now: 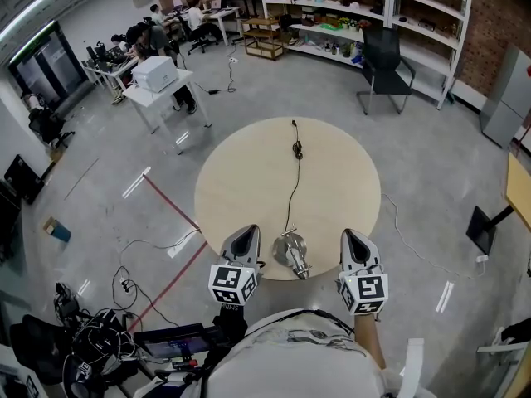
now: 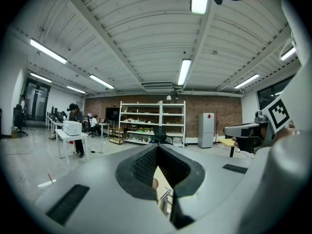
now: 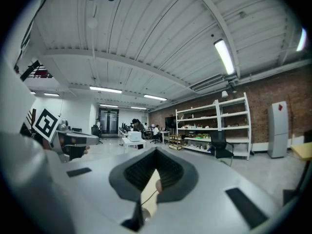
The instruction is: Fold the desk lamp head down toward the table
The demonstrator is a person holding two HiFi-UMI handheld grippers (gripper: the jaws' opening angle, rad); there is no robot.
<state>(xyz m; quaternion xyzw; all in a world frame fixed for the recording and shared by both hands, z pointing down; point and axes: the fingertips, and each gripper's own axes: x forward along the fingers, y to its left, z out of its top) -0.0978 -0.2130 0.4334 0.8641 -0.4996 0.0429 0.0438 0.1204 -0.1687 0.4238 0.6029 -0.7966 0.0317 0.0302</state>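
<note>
A silver desk lamp (image 1: 292, 253) sits at the near edge of the round beige table (image 1: 332, 181), and its black cord (image 1: 293, 185) runs away across the top to an inline switch (image 1: 296, 149). My left gripper (image 1: 245, 235) hangs just left of the lamp and my right gripper (image 1: 352, 237) just right of it. Both are apart from the lamp, shut and empty. In the left gripper view a sliver of the lamp (image 2: 165, 198) shows below the shut jaws of the left gripper (image 2: 158, 148). The right gripper (image 3: 157, 151) shows only table and cord below its jaws.
A black chair (image 1: 386, 66) and white shelving (image 1: 365, 7) stand beyond the table. A white desk with a printer (image 1: 158, 75) is at the far left, with people at desks behind it. Cables and red tape (image 1: 170, 206) lie on the floor to the left.
</note>
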